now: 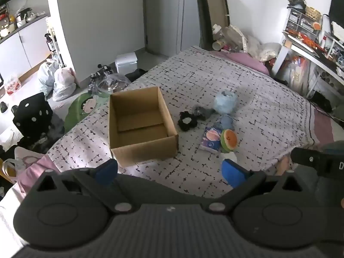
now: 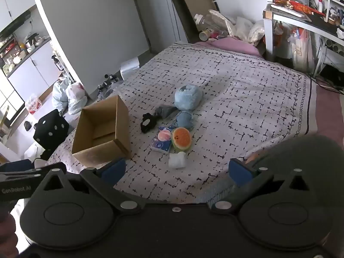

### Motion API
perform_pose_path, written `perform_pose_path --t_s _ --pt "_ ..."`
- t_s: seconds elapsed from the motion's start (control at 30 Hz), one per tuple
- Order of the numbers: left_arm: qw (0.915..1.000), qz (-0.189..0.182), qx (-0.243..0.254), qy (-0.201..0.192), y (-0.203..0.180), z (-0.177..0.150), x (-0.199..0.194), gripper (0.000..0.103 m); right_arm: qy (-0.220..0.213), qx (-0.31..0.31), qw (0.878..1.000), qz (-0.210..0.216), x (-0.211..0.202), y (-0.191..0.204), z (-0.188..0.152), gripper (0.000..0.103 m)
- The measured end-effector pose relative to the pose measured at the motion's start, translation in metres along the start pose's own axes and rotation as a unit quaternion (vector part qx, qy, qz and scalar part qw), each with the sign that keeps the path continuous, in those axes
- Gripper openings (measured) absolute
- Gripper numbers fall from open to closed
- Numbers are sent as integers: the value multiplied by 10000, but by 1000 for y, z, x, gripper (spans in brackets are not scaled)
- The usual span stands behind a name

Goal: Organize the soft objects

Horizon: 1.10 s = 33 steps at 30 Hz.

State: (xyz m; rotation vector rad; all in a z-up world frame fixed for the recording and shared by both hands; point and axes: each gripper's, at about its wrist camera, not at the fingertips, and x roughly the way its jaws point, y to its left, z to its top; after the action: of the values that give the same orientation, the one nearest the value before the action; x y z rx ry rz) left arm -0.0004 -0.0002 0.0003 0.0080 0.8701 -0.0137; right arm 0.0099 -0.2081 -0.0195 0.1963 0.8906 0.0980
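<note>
Both tools hang above the near edge of the bed [image 2: 247, 90], angled down toward it, and neither holds anything: the left tool [image 1: 169, 172] has its blue pads spread wide with only the patterned bedspread between them, and the right tool [image 2: 177, 171] stands just as wide, its gap framing a small white soft lump [image 2: 177, 160] that lies on the cover without touching either pad. An open cardboard box [image 1: 139, 126] sits on the bed to the left of the soft things, upright and with nothing inside. The soft objects lie together in a loose line beside it: a pale blue plush ball [image 2: 187, 97] farthest away, a grey cloth [image 2: 165, 110] and a black scrunchie [image 2: 147, 122] to its left, a smaller blue round piece [image 2: 185, 119] below the ball, then a flat tissue pack [image 2: 162, 140] touching a watermelon-slice plush [image 2: 181, 138].
</note>
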Motion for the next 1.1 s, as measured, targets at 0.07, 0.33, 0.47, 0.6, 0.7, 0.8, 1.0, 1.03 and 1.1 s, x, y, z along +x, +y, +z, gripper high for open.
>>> perform_pose_path --t_s 0.07,0.33,0.47,0.6,0.7,0.8,1.0,1.03,1.1 --pt "10000 1 36 -27 0 0 -2 102 -33 -16 10000 -49 0 -1 0 103" --pt "9999 -40 165 18 -5 -9 -7 102 -56 -52 9999 -135 -6 4 -2 103" --pt "9999 -68 128 44 -5 -10 -7 102 -59 -134 9998 -121 -10 6 -1 103" --pt "9999 -75 99 48 -6 -11 -6 102 -77 -208 9996 -168 -6 6 -3 103" --pt "9999 -114 92 13 -2 -10 -8 102 -85 -253 9995 -142 -7 9 -3 103" --pt "9999 -133 98 12 -2 -11 -8 102 -86 -287 9994 -151 -7 11 -3 103" --pt "9998 -156 113 3 -2 -11 -9 102 -143 -329 9992 -183 -10 14 -4 103" --pt "9998 -162 118 4 -2 -11 -9 102 -142 -330 9992 -184 -10 14 -3 103" --pt "9998 -187 122 -4 -2 -12 -10 102 -138 -342 9991 -200 -10 14 -3 103"
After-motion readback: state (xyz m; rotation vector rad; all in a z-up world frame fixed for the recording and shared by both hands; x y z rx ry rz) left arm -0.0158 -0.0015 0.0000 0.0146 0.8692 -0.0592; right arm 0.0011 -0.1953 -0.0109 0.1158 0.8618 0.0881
